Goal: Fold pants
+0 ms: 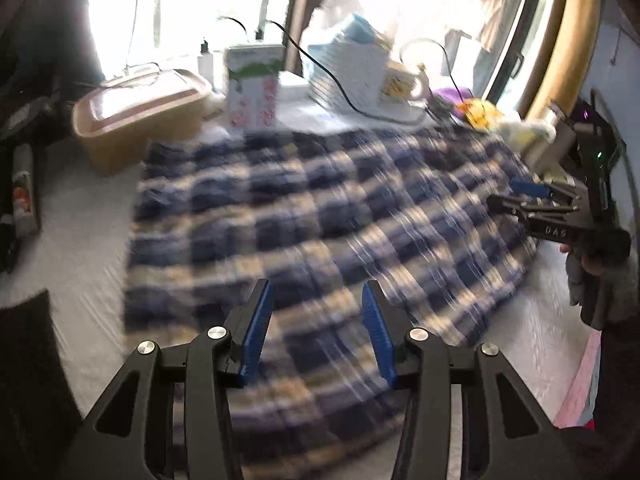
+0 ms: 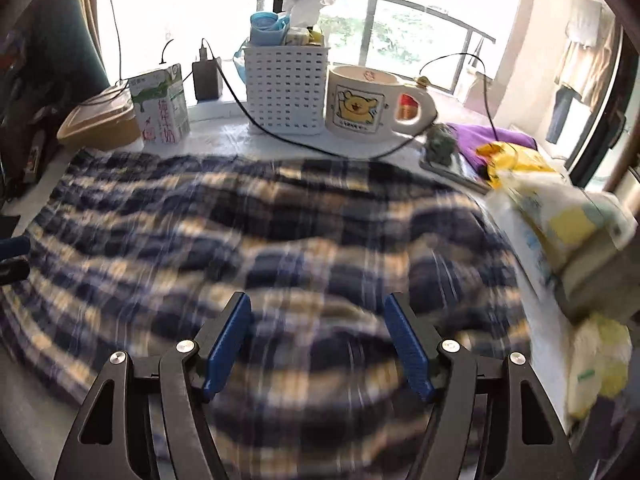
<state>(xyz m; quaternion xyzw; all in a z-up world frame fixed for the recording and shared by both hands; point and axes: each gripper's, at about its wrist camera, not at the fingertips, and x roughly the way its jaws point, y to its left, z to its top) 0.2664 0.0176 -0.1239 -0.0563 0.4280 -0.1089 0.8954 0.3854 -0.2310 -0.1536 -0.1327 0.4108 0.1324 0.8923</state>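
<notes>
We see a white basket holding a blue cup and tissues, beside a mug and milk carton. The plaid pants lie spread on the white table by the window. Our left gripper and right gripper hover over them, jaws apart, empty.

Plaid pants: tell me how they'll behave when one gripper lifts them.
The plaid pants lie in soft ripples, so they'll likely droop and stretch rather than hold shape. They look like thin woven cloth, probably light. Spread wide, the far side would likely drag along.
</notes>
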